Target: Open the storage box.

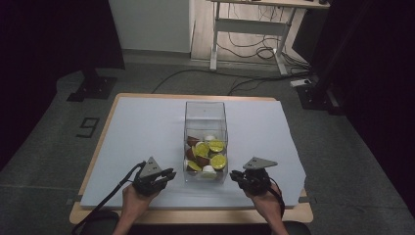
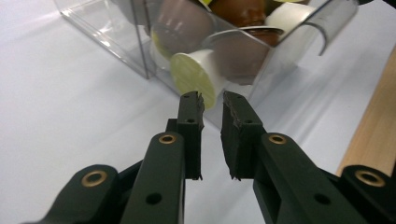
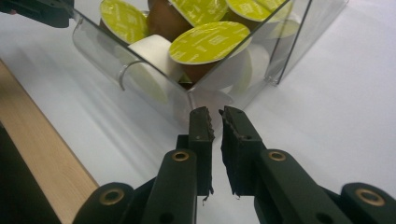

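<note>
Both claws, left claw (image 1: 170, 175) and right claw (image 1: 236, 175), are closed on nothing, flanking the clear box (image 1: 206, 117) of coffee capsules (image 1: 217, 162) on the tabletop (image 1: 137, 132), not touching it.

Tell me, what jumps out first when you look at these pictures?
The clear plastic box in the middle of the white table cover, heaped with coffee capsules that have bright lime-green lids. Next, the two black tools flanking its near end: the left hand-held gripper and the right hand-held gripper, both shut and empty.
</note>
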A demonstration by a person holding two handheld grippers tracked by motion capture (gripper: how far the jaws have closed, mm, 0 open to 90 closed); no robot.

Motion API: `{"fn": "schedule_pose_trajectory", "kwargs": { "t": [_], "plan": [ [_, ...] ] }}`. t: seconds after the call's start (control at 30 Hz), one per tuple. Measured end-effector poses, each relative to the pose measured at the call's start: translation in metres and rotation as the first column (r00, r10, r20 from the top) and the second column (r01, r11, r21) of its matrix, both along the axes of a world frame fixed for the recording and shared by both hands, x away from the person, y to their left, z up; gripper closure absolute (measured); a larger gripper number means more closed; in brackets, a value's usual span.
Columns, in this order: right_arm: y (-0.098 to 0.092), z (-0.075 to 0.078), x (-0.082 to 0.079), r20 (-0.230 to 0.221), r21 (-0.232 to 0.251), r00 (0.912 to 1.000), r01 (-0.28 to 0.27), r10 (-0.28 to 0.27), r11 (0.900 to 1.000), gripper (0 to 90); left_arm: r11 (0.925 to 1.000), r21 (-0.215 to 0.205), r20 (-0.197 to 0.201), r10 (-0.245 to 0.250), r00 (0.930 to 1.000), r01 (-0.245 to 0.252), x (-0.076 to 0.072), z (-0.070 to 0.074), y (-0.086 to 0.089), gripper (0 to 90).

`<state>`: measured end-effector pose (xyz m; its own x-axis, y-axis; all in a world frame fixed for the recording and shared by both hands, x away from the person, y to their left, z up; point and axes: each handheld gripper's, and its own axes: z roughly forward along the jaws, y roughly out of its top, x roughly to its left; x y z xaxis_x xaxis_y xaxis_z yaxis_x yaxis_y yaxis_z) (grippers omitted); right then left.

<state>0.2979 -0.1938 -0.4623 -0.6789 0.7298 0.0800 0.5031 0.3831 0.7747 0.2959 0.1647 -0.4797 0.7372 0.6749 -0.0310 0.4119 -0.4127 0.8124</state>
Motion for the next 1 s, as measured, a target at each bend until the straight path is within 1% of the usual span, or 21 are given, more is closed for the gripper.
{"fn": "schedule_pose_trajectory", "kwargs": {
  "t": [0.17, 0.33, 0.37, 0.43, 0.47, 0.57, 0.63, 0.73, 0.8, 0.87, 0.9, 0.93, 0.97, 1.0],
  "plan": [
    [-0.006, 0.003, 0.008, 0.003, 0.013, 1.0000, 0.009, -0.009, 1.000, 80.9, 0.9999, 0.005, 0.009, 0.015, 0.9999, -0.015, 0.006, 0.002, 0.007, 76.3],
    [-0.010, 0.004, 0.015, 0.007, 0.014, 0.9999, 0.013, -0.013, 1.000, 80.2, 0.9998, 0.004, 0.012, 0.022, 0.9997, -0.022, 0.010, 0.003, 0.010, 75.0],
    [-0.012, 0.005, 0.019, 0.006, 0.011, 0.9999, 0.015, -0.015, 1.000, 79.8, 0.9997, 0.002, 0.012, 0.025, 0.9996, -0.025, 0.011, 0.002, 0.012, 74.5],
    [-0.012, 0.005, 0.020, 0.004, 0.013, 0.9999, 0.016, -0.016, 1.000, 79.6, 0.9996, 0.000, 0.011, 0.028, 0.9996, -0.028, 0.013, 0.002, 0.012, 74.1],
    [-0.014, 0.004, 0.023, 0.001, 0.013, 0.9999, 0.016, -0.016, 1.000, 78.8, 0.9995, -0.002, 0.010, 0.031, 0.9995, -0.031, 0.014, 0.002, 0.012, 72.8],
    [-0.015, 0.004, 0.025, 0.001, 0.007, 0.9999, 0.014, -0.014, 1.000, 78.0, 0.9994, 0.001, 0.011, 0.034, 0.9994, -0.034, 0.016, 0.001, 0.013, 71.4],
    [-0.020, 0.004, 0.028, 0.000, -0.008, 0.9997, 0.023, -0.023, 1.000, 76.5, 0.9992, 0.006, 0.009, 0.041, 0.9991, -0.041, 0.018, 0.000, 0.014, 68.5],
    [-0.023, 0.005, 0.029, 0.002, -0.005, 0.9996, 0.029, -0.029, 1.000, 75.7, 0.9989, 0.009, 0.008, 0.047, 0.9989, -0.047, 0.020, -0.002, 0.015, 66.3],
    [-0.028, 0.005, 0.029, 0.000, -0.005, 0.9993, 0.036, -0.036, 0.999, 72.4, 0.9983, 0.021, 0.014, 0.055, 0.9984, -0.055, 0.021, -0.004, 0.016, 62.4],
    [-0.029, 0.005, 0.029, -0.002, -0.006, 0.9993, 0.038, -0.038, 0.999, 71.1, 0.9980, 0.023, 0.015, 0.058, 0.9982, -0.058, 0.022, -0.004, 0.016, 61.4],
    [-0.030, 0.005, 0.030, -0.001, -0.010, 0.9992, 0.039, -0.039, 0.999, 69.9, 0.9978, 0.024, 0.016, 0.061, 0.9980, -0.061, 0.022, -0.005, 0.017, 59.9],
    [-0.032, 0.004, 0.030, 0.002, -0.024, 0.9991, 0.042, -0.042, 0.999, 65.1, 0.9976, 0.028, 0.016, 0.063, 0.9979, -0.063, 0.023, -0.005, 0.018, 56.2],
    [-0.032, 0.004, 0.030, 0.002, -0.024, 0.9991, 0.042, -0.042, 0.999, 65.1, 0.9974, 0.031, 0.014, 0.065, 0.9978, -0.066, 0.024, -0.006, 0.019, 56.2],
    [-0.033, 0.004, 0.030, 0.005, -0.035, 0.9989, 0.046, -0.046, 0.998, 62.9, 0.9970, 0.032, 0.015, 0.070, 0.9974, -0.070, 0.024, -0.007, 0.019, 54.7]
  ]
}}
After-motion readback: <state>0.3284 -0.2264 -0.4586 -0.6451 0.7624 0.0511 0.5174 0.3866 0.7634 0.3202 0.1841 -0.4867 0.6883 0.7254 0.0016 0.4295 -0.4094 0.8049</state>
